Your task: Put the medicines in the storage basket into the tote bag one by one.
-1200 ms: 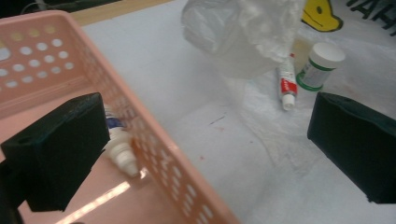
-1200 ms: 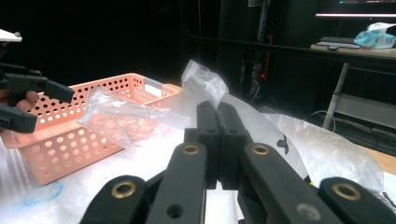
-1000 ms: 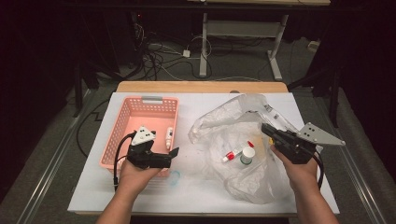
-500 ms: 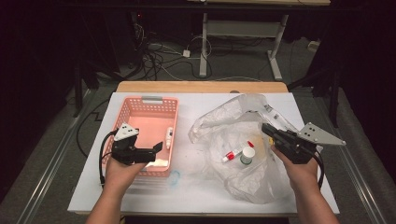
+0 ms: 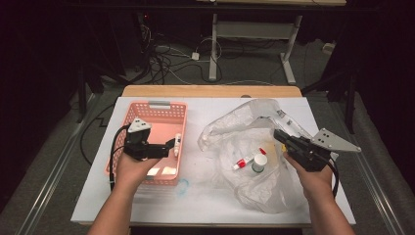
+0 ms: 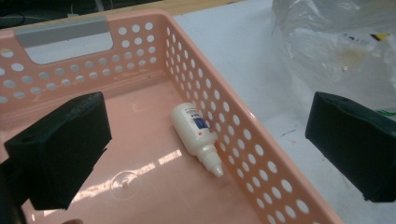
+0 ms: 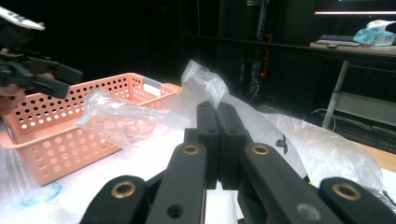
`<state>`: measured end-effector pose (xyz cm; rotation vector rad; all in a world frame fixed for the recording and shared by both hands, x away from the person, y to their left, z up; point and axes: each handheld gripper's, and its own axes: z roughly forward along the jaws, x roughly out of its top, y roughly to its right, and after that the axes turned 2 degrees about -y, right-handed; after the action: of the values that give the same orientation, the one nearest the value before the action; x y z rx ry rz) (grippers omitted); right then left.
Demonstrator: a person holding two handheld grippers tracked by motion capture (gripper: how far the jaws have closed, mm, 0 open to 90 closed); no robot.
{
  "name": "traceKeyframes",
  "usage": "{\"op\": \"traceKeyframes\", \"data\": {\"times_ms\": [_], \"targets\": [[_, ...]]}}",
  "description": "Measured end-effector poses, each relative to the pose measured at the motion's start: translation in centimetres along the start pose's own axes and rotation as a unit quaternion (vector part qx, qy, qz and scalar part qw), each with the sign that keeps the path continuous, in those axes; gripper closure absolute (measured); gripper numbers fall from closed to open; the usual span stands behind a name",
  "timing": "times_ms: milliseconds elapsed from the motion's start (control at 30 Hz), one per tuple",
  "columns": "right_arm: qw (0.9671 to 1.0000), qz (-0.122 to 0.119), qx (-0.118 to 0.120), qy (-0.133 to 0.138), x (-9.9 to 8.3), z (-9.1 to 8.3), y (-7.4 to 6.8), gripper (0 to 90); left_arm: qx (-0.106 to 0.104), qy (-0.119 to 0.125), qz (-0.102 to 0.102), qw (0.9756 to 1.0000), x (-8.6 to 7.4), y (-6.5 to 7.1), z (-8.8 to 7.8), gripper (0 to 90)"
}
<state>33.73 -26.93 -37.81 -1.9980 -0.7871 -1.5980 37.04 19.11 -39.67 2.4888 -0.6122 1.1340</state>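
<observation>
A pink perforated basket (image 5: 147, 105) stands at the table's left with a small white dropper bottle (image 5: 177, 142) lying inside against its right wall. My left gripper (image 5: 169, 148) hovers over the basket, open, with the bottle (image 6: 196, 134) lying below and between its wide jaws, untouched. At the right lies a crumpled clear plastic bag (image 5: 244, 128). My right gripper (image 5: 278, 134) is shut on the bag's upper edge, and the film (image 7: 205, 84) rises from its pressed tips (image 7: 217, 108). Inside the bag lie a red-and-white tube (image 5: 243, 161) and a white-capped bottle (image 5: 259, 162).
The white table top (image 5: 195, 196) carries a faint blue ring mark (image 5: 183, 185) in front of the basket. A wooden strip (image 5: 210, 91) runs along the far edge. Beyond it are cables and desk legs on a dark floor. The basket (image 7: 56, 135) has a grey handle (image 6: 65, 31).
My left gripper has shifted left and away from the table's front, now over the basket's middle. The right gripper and the bag have stayed put.
</observation>
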Motion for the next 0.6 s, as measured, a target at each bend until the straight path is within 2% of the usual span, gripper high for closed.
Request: {"op": "traceKeyframes", "data": {"times_ms": [100,200,300,333,500,600], "targets": [[1.0000,0.004,0.000,-0.001,0.0,0.1,0.0,90.0,0.007,-0.023,-0.005,0.9997,0.9,-0.6,1.3,1.2],[1.0000,0.005,0.001,-0.001,-0.1,0.1,0.0,90.0,0.016,-0.055,-0.013,0.9983,1.3,-1.6,2.7,1.5],[1.0000,0.005,0.001,-0.001,-0.2,0.1,0.1,90.0,0.022,-0.087,-0.021,0.9957,1.5,-2.6,4.2,2.0],[1.0000,0.006,0.002,-0.003,-0.2,0.1,0.1,90.0,0.017,-0.098,-0.032,0.9945,1.5,-2.9,4.8,2.0],[1.0000,0.004,0.001,-0.002,-0.2,0.0,0.2,90.0,0.011,-0.129,-0.051,0.9902,1.6,-3.6,6.7,2.2],[1.0000,0.003,0.001,-0.002,-0.2,0.0,0.2,90.0,0.004,-0.152,-0.065,0.9862,1.5,-3.9,7.8,2.2]]}}
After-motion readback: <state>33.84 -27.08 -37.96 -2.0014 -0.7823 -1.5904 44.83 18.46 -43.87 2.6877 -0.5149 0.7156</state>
